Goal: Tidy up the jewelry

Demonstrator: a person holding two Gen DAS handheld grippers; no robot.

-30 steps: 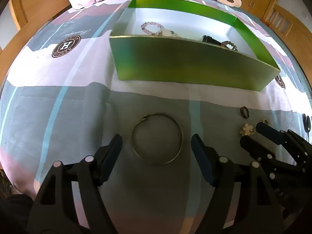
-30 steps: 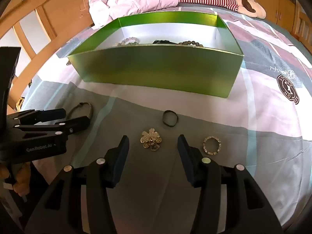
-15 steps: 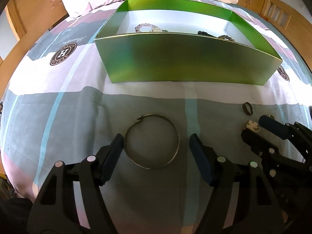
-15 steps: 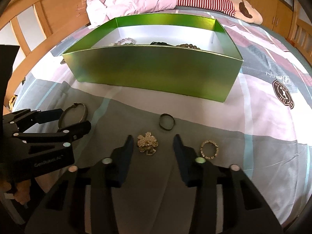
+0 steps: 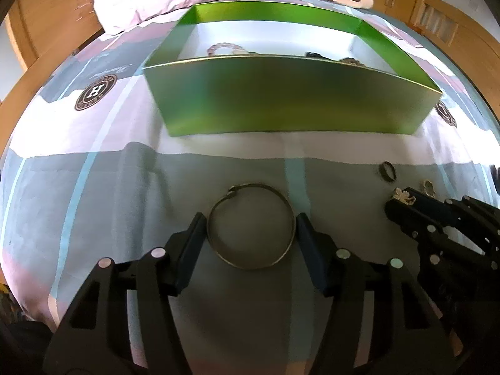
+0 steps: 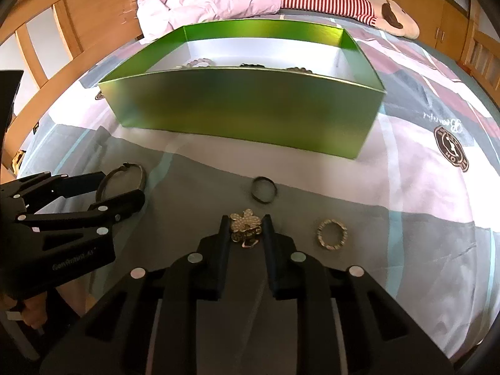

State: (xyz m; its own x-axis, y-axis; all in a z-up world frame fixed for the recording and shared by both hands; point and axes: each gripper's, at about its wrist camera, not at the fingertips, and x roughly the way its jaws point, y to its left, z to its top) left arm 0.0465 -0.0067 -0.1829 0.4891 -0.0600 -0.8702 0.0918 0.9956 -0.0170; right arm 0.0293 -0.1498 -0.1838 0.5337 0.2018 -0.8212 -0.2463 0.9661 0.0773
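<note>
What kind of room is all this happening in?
Most likely a bedroom: the work surface is a patchwork bedsheet inside a curved wooden bed frame, with a crumpled pink quilt and a striped plush toy at the far end.

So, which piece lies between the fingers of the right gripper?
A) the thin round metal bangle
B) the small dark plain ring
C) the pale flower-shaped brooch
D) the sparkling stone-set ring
C: in the right wrist view the closing right gripper has the pale flower-shaped brooch between its fingers, on the bedsheet.
</note>
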